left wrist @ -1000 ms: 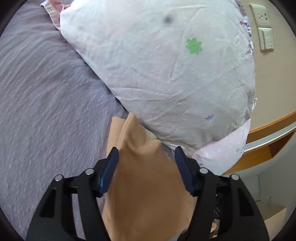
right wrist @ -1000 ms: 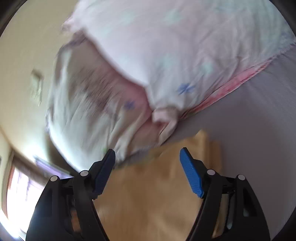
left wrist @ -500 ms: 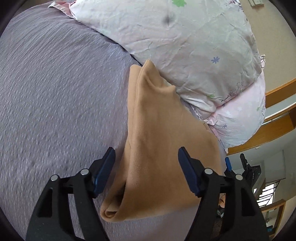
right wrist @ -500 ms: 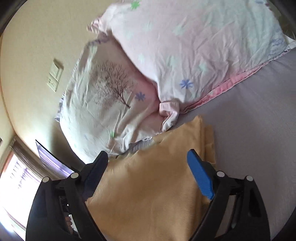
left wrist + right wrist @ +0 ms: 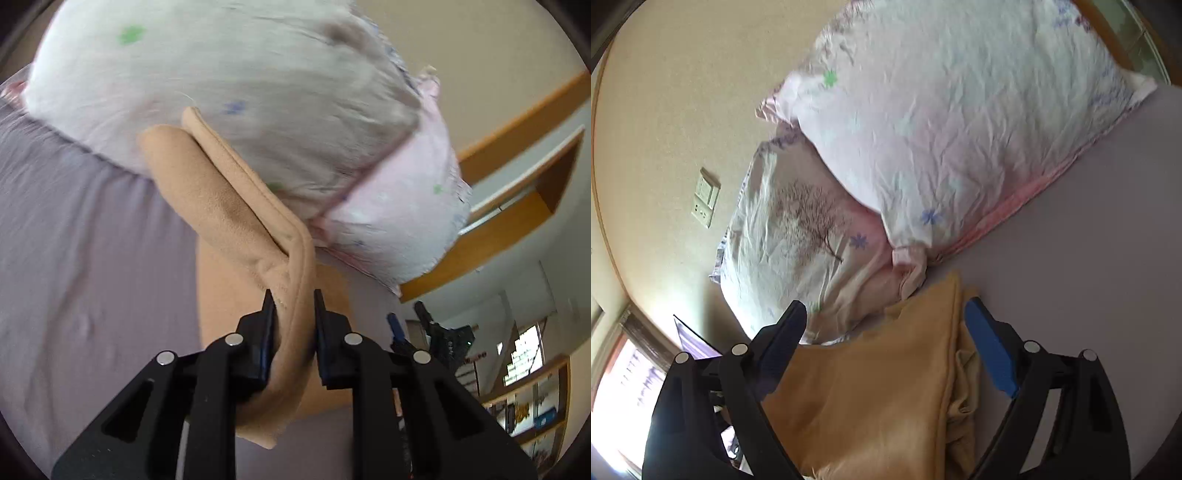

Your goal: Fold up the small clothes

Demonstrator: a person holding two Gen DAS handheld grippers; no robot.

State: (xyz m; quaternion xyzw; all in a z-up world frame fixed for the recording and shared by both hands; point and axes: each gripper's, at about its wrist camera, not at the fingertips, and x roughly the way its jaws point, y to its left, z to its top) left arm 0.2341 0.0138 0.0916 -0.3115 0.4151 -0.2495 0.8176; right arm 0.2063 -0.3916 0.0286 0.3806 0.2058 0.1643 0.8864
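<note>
Two floral pillows fill the top of your left view, pressing against the tan garment on the lilac bed sheet. A wall switch plate sits at mid-left of your right view. Your left gripper, open half a second ago, now has its jaws clamped on the garment's folded hem. Your right gripper stays wide open over the cloth.

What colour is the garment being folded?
Tan-orange garment, plain with no print; clearest in the left wrist view, pinched by the left hand-held gripper.
</note>
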